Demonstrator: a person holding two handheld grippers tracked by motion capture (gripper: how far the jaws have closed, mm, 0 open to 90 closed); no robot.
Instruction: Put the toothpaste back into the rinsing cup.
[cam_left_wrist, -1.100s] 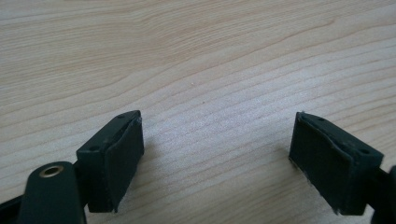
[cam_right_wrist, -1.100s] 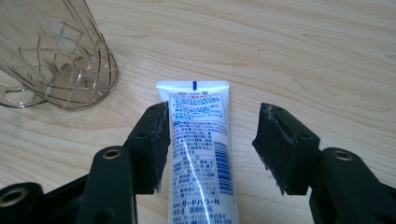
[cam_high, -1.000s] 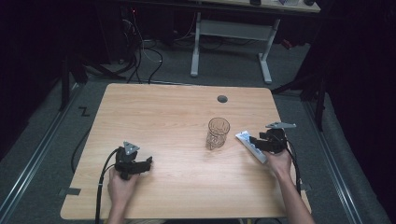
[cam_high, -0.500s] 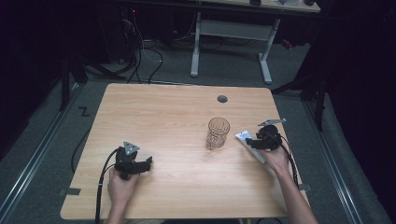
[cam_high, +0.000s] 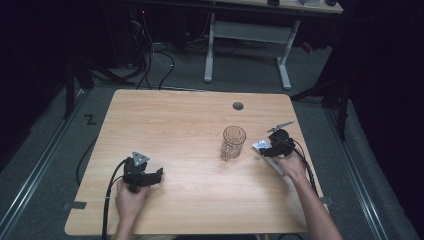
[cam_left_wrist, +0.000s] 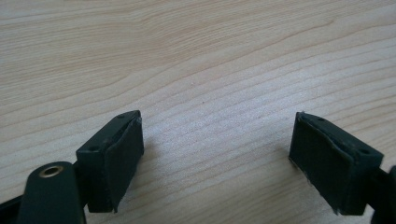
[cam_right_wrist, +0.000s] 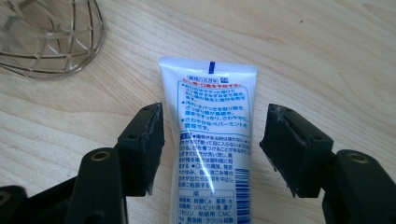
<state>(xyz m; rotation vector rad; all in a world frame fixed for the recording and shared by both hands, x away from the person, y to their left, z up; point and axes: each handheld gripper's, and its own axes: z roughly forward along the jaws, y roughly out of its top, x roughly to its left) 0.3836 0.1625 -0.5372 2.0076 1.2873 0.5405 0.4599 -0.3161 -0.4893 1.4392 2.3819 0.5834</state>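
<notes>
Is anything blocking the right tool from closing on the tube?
Nothing visible. The tube lies on the table between the right tool's open jaws, gaps on both sides; the wire cup sits off to the side.

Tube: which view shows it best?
The right gripper view: the tube lies flat on the table between the open jaws, print legible. The high view shows a small white end by the right gripper.

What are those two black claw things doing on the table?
A person holds one in each hand. The right gripper has just been opening its jaws around a white tube that lies flat on the wooden table, beside a wire cup. The pads are not touching the tube. The left gripper rests open, holding nothing.
</notes>
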